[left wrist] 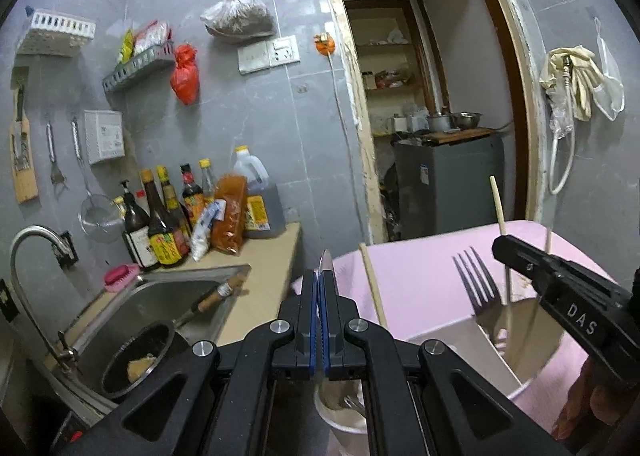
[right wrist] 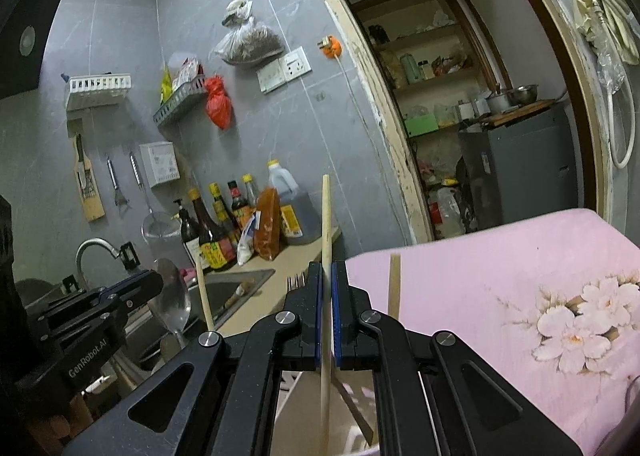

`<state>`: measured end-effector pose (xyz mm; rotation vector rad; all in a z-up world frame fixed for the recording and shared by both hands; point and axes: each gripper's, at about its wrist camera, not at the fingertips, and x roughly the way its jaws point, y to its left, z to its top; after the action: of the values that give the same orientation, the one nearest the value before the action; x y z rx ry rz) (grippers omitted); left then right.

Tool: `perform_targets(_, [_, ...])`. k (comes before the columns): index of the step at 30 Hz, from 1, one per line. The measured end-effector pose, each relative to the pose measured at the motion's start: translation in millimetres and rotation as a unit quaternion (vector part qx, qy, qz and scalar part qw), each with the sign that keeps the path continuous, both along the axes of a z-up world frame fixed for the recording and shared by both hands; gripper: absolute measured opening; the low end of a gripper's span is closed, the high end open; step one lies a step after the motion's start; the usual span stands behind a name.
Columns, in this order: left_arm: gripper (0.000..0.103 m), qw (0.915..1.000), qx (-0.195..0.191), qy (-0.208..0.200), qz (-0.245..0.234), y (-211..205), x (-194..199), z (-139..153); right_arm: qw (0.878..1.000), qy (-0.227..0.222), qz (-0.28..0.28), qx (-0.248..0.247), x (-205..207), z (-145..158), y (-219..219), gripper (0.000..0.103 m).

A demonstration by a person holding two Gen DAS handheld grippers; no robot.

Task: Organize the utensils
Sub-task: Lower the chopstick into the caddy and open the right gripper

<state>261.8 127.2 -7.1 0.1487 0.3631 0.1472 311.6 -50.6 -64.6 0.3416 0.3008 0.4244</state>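
My left gripper (left wrist: 320,284) is shut on a metal spoon (left wrist: 326,264), seen edge-on; its bowl shows in the right wrist view (right wrist: 173,296). Below it stands a white cup (left wrist: 344,416) with metal utensils inside. My right gripper (right wrist: 327,280) is shut on a wooden chopstick (right wrist: 326,224), held upright; it also shows in the left wrist view (left wrist: 498,208). A white divided holder (left wrist: 492,352) on the pink table holds a fork (left wrist: 476,284) and chopsticks (left wrist: 372,288).
A pink flowered tablecloth (right wrist: 520,280) covers the table. To the left is a steel sink (left wrist: 160,304) with a black pot (left wrist: 136,356), a tap (left wrist: 36,240), and sauce bottles (left wrist: 168,224) on the counter. A doorway (left wrist: 432,116) opens behind.
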Motion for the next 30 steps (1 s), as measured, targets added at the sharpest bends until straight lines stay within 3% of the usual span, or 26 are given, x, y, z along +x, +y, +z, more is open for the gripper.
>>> perform_targets(7, [0.006,0.9968,-0.06,0.041,-0.034,7.7,-2.2,-1.7,1.0,0.015,0.017,-0.009,-4.3,3.2,-2.4,0.007])
perform_targets(11, [0.007,0.9918,-0.103,0.059,-0.047,12.5,-5.4,0.0,1.0,0.018,0.02,-0.006,-9.6,9.8,-7.9,0.021])
perform_targets(14, [0.007,0.9889,-0.125,0.066,-0.047,13.7,-7.3,2.5,1.0,0.022,0.019,-0.003,-13.7,16.2,-15.5,0.025])
perform_targets(21, [0.008,0.9872,-0.144,0.055,-0.041,4.4,-18.9,18.7,1.0,0.017,0.001,-0.012,-28.2,42.4,-43.4,0.044])
perform_targets(23, [0.011,0.9869,-0.148,0.05,-0.04,-0.5,-22.3,22.8,1.0,0.017,-0.007,-0.018,-33.5,50.3,-55.9,0.054])
perform_targets(25, [0.026,0.9859,-0.156,0.044,-0.041,-6.7,-26.2,26.9,0.999,0.015,-0.017,-0.025,-40.5,58.1,-70.8,0.061])
perform_targets(27, [0.033,0.9848,-0.165,0.035,-0.042,-13.5,-31.3,30.8,0.999,0.014,-0.024,-0.03,-45.4,64.3,-83.8,0.069])
perform_targets(30, [0.037,0.984,-0.17,0.03,-0.044,-26.0,-35.8,35.7,0.999,0.013,-0.037,-0.038,-56.3,71.7,-108.3,0.076])
